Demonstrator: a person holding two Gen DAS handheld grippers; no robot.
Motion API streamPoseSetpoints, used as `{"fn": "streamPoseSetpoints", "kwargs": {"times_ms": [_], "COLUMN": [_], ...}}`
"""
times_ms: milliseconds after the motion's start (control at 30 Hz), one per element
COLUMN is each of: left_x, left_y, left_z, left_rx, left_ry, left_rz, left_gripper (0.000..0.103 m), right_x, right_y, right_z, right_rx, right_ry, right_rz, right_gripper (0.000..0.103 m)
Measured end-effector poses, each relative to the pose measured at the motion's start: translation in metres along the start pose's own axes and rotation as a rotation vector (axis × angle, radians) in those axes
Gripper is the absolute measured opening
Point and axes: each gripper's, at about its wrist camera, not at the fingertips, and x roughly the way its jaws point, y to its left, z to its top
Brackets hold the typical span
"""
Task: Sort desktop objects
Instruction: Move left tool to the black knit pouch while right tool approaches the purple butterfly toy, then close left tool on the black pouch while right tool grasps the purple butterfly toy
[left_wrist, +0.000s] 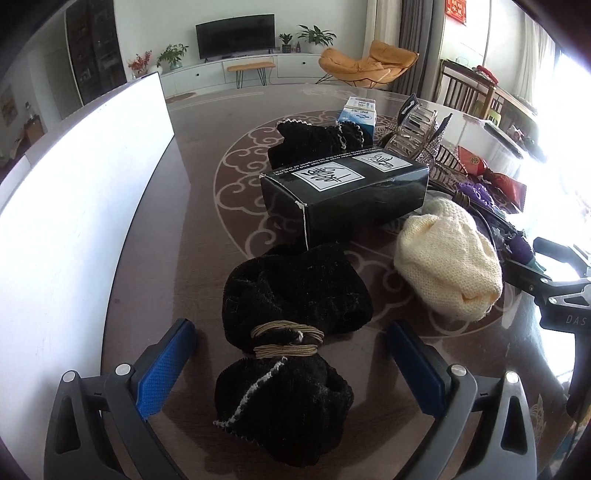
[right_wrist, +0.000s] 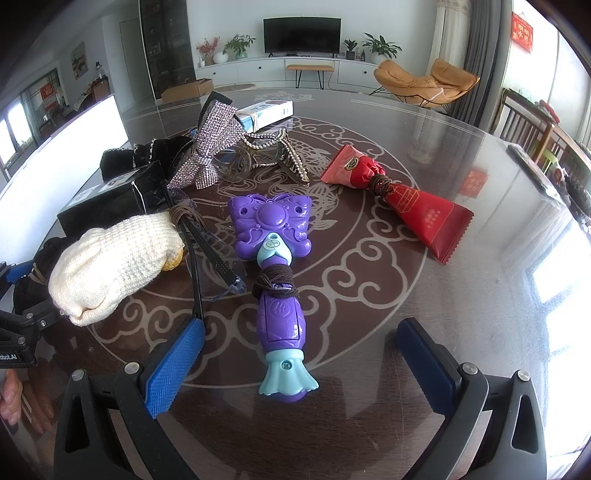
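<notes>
Straddling a twine-tied black cloth bundle (left_wrist: 291, 332) with wide-open left gripper (left_wrist: 291, 354), right gripper (right_wrist: 299, 354) spread wide around purple butterfly toy (right_wrist: 275, 266), cream knit glove (right_wrist: 110, 262) left.

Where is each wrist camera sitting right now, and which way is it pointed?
Left wrist: low over the table, looking along its open left gripper at the tied black cloth bundle; the right gripper's body shows at the right edge.
Right wrist: low over the table, looking along its open right gripper at the purple toy; the left gripper and a hand show at the left edge.
Shared: cream knit bundle, black box, and the television beyond.
</notes>
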Motion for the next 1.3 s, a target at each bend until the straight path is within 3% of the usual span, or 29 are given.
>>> {"fn": "streamPoseSetpoints", "kwargs": {"times_ms": [533,633,733,767,800,833,900,1000,1067,1167,1233,1300], "left_x": [-0.001,0.001,0.000,-0.003,-0.007,-0.010,-0.015,-0.022,-0.030,-0.041,-0.048,-0.052], "left_y": [-0.002,-0.002,0.000,0.000,0.001,0.001,0.000,-0.006,-0.010,-0.008,-0.006,-0.003], "left_z": [0.001,0.004,0.005,0.003,0.001,0.000,-0.002,-0.010,-0.021,-0.038,-0.046,-0.052], "left_rx": [-0.054,-0.031,0.035,0.050,0.062,0.068,0.066,0.097,0.110,0.095,0.075,0.059], "left_ry": [-0.008,0.001,0.028,0.012,-0.015,-0.027,-0.034,-0.039,-0.042,-0.040,-0.040,-0.041], "left_rz": [0.040,0.029,-0.004,0.006,0.003,-0.013,-0.035,-0.032,-0.045,-0.068,-0.078,-0.089], "left_gripper": [0.103,0.103,0.103,0.100,0.084,0.075,0.043,0.040,0.040,0.040,0.040,0.040], "right_x": [0.000,0.002,0.000,-0.004,-0.010,-0.016,-0.030,-0.039,-0.032,-0.011,0.002,0.005], "right_y": [0.000,-0.003,-0.014,-0.018,-0.021,-0.023,-0.021,-0.011,-0.003,0.002,0.003,0.003], "right_z": [0.000,0.005,0.008,0.006,0.005,0.004,0.006,0.014,0.021,0.025,0.029,0.034], "right_rx": [-0.010,-0.092,-0.155,-0.170,-0.191,-0.217,-0.267,-0.304,-0.321,-0.320,-0.311,-0.291], "right_ry": [0.000,0.055,0.170,0.185,0.182,0.172,0.141,0.121,0.144,0.210,0.228,0.189], "right_rz": [0.006,0.064,0.084,0.074,0.073,0.079,0.087,0.129,0.146,0.158,0.169,0.194], "right_gripper": [0.103,0.103,0.103,0.103,0.103,0.103,0.103,0.097,0.075,0.055,0.054,0.053]}}
